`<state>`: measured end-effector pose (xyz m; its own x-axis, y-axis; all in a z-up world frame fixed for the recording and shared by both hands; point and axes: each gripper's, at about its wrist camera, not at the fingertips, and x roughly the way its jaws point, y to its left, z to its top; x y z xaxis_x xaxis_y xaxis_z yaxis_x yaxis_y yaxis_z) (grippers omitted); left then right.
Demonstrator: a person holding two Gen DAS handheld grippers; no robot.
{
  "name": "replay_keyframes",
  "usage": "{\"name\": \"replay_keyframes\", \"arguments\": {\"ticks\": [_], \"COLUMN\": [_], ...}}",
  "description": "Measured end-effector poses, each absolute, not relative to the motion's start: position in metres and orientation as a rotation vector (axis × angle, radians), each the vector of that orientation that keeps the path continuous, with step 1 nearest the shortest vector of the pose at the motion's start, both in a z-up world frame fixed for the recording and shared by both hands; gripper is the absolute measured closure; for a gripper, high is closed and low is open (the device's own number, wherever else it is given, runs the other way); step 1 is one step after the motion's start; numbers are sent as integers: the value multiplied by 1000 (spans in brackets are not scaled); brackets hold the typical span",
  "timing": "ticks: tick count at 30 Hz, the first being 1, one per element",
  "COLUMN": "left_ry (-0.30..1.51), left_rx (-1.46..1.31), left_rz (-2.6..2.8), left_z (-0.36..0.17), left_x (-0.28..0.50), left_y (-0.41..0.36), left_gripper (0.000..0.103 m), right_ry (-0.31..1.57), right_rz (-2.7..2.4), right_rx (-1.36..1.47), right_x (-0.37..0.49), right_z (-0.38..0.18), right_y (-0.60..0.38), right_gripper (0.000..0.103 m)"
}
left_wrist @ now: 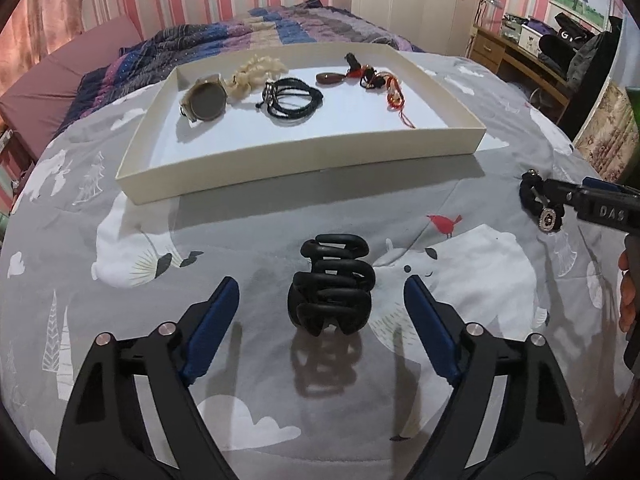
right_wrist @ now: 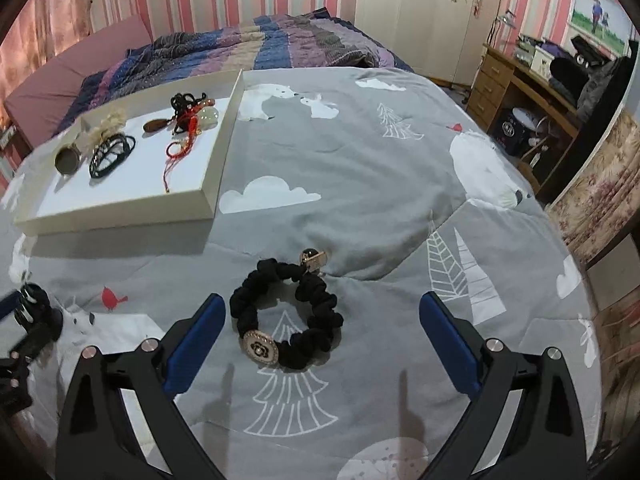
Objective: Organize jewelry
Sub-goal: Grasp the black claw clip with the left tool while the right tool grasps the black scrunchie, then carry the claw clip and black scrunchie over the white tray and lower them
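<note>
A black hair claw clip (left_wrist: 330, 284) lies on the grey bedspread (left_wrist: 240, 232), between the blue pads of my left gripper (left_wrist: 321, 282). The jaws stand open and neither pad touches the clip. A black scrunchie (right_wrist: 288, 312) with a round gold charm lies between the fingers of my right gripper (right_wrist: 323, 300), also open with a gap on both sides. In the left wrist view the same scrunchie (left_wrist: 540, 204) shows at the right edge under my right gripper's finger (left_wrist: 568, 194).
A shallow cream tray (left_wrist: 300, 164) sits further up the bed with a watch (left_wrist: 206, 100), a cream scrunchie (left_wrist: 256, 72), black bracelets (left_wrist: 294, 98), a brown pendant (left_wrist: 330, 79) and red cord pieces (left_wrist: 394, 96). A striped quilt (left_wrist: 280, 28) lies behind; a wooden desk (right_wrist: 520, 80) stands at right.
</note>
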<state>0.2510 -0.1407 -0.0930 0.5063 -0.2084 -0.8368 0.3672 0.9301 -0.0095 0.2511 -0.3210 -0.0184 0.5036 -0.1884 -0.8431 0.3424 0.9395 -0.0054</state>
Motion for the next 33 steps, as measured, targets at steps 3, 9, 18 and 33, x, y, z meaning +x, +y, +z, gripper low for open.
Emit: {"name": "replay_keyframes", "arguments": {"ticks": [3, 9, 18, 33], "left_ry": [988, 1020, 998, 906], "left_rx": [180, 179, 188, 167], "left_rz": [-362, -380, -385, -420], "left_z": [-95, -101, -96, -48], "left_x": [254, 258, 258, 261], "left_y": [-144, -150, -151, -143], "left_gripper": [32, 54, 68, 68], "right_ry": [1018, 1070, 1076, 941], "right_rz": [-314, -302, -305, -255], "right_rx": [189, 224, 225, 189], "right_x": [256, 260, 262, 271], "right_z": [-23, -38, -40, 26], "right_y": [-326, -331, -334, -310], "right_gripper": [24, 58, 88, 93]}}
